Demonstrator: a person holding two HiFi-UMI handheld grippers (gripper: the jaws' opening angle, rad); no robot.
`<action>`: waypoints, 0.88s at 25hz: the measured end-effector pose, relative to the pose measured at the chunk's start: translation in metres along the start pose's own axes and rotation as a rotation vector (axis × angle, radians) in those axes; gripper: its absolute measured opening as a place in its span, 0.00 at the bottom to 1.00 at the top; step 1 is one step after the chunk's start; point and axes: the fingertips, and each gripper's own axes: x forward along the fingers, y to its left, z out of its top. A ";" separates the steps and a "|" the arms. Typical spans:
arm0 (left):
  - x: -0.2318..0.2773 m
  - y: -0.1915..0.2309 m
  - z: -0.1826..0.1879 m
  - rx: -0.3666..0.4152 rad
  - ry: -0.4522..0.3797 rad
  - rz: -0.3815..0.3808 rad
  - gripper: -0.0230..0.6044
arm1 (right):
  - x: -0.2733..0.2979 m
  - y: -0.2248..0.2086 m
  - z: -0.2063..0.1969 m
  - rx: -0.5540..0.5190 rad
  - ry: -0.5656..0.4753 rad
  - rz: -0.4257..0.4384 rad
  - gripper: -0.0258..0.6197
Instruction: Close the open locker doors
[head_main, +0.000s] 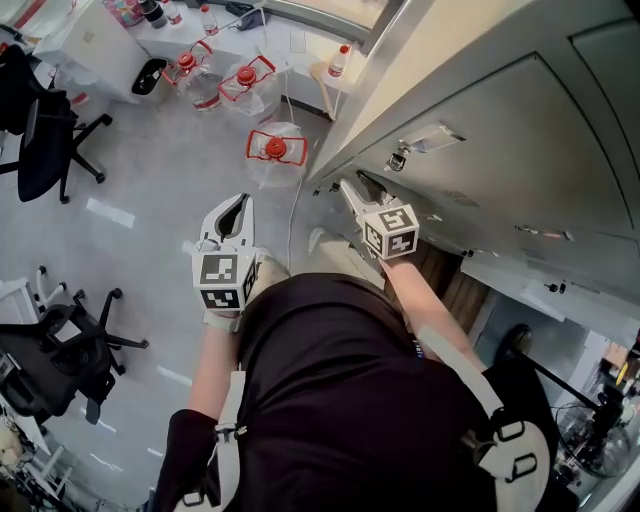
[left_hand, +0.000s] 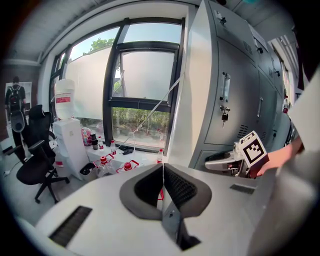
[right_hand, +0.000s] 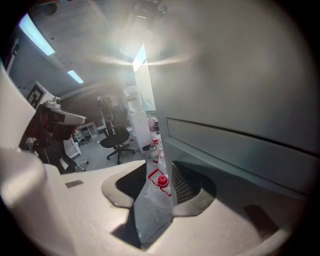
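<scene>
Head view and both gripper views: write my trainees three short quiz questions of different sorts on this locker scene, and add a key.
1. True or false: the left gripper has its jaws together with nothing between them.
2. Which gripper is nearer the lockers? A. left gripper. B. right gripper. C. both equally near.
3. Fill in: the water jugs on the floor have caps of the colour ____.
Key: 1 true; 2 B; 3 red.
</scene>
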 end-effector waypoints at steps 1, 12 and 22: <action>0.000 0.000 0.000 -0.003 0.000 0.005 0.06 | 0.001 -0.001 0.001 -0.002 0.000 0.000 0.30; 0.000 -0.002 0.000 -0.012 0.006 0.016 0.06 | 0.004 -0.007 0.004 0.000 0.007 -0.014 0.32; 0.007 -0.011 0.006 0.021 -0.002 -0.052 0.06 | -0.013 0.002 0.014 0.030 -0.038 -0.030 0.32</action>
